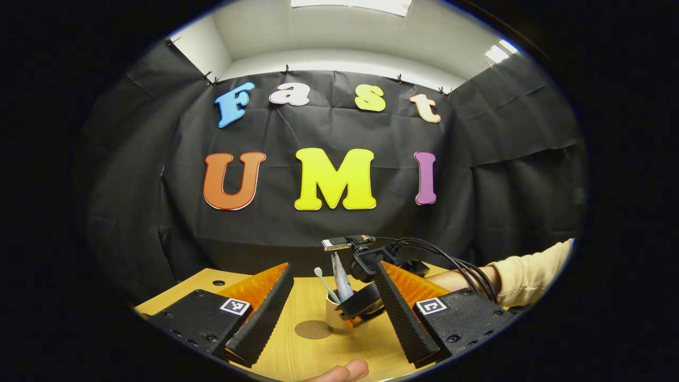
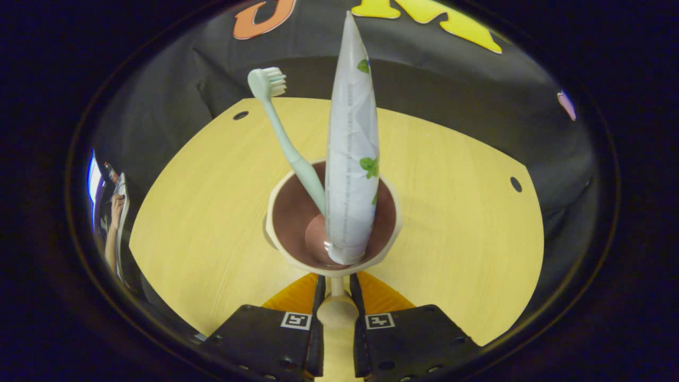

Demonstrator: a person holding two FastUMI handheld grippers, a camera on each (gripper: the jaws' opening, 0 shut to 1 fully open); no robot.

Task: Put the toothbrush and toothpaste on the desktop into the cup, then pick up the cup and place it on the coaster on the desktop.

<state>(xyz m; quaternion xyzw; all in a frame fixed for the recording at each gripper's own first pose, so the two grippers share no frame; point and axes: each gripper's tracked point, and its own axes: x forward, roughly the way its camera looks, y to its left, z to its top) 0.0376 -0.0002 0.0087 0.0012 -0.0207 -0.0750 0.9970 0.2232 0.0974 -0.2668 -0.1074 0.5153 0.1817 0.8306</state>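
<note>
While its two fingers press in from either side on the handle of the cup (image 2: pixel 333 233), the right gripper (image 2: pixel 336 310) holds the cup out ahead of it, above the wooden desktop (image 2: pixel 201 212). In the right gripper view the handle runs back between the fingers as a pale rounded knob, and the cup opens toward the camera, cream on the rim and brown inside. The toothpaste (image 2: pixel 353 154) stands in it nearly upright, a pale tube with small green leaf prints, its flat crimped end uppermost and its lower end at the cup's bottom. The toothbrush (image 2: pixel 286 143) leans out to the left of the tube, touching it low in the cup, with its bristled head highest. A hand shows small at the far left edge of that view. In the left gripper view the left gripper (image 1: pixel 334 313) has its fingers spread wide apart with nothing between them, low over the near desktop (image 1: pixel 297 355). Beyond them the right gripper (image 1: pixel 366 305) grips the cup (image 1: pixel 335 315) from the right, a cream sleeve (image 1: pixel 530 278) behind it. The round brown coaster (image 1: pixel 313 329) lies flat on the desktop just left of the cup, at its foot; whether the cup touches it cannot be told. A fingertip (image 1: pixel 345 371) shows at the bottom edge.
</note>
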